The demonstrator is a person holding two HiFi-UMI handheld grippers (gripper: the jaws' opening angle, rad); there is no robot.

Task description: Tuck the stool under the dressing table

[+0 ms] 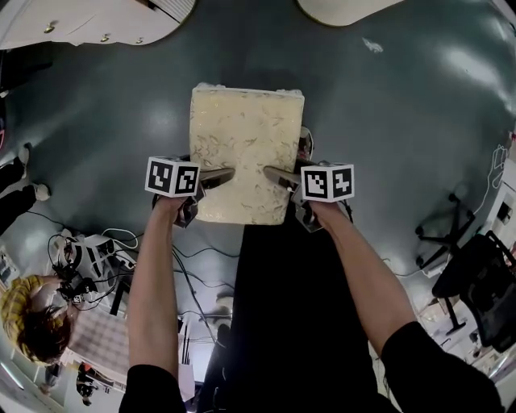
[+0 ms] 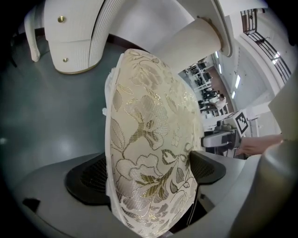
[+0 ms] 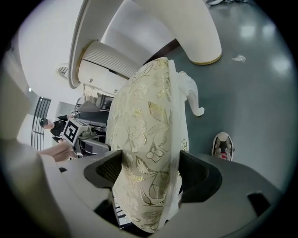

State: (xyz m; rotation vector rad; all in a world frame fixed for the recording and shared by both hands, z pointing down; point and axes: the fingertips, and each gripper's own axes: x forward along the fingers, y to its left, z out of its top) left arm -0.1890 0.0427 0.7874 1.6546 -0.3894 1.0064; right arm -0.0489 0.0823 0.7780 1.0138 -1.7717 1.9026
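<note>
Gripping noted on both sides of the stool; entries run from largest item down.

Floor: grey-green, glossy, bare all round the stool.

Dressing table: white with small gold knobs. It lies beyond the stool's far edge, one part off to the far left and another to the far right. A strip of floor separates it from the stool, so the stool is not under it. The left gripper view shows the white body with knobs past the cushion.

Stool: rectangular cream cushion with gold floral brocade, directly in front of the person. One white curled leg shows in the right gripper view. I cannot tell whether the legs touch the floor.

Left gripper: on the stool's left near edge. Its dark fingers are spread as far as the cushion is thick and press on its two faces.

Right gripper: on the stool's right near edge, opposite the left one. Its fingers are clamped across the cushion's thickness in the same way.

Shoe: on the floor just beside the stool's right side.

Pale scrap: on the floor, well beyond the stool to the right.
</note>
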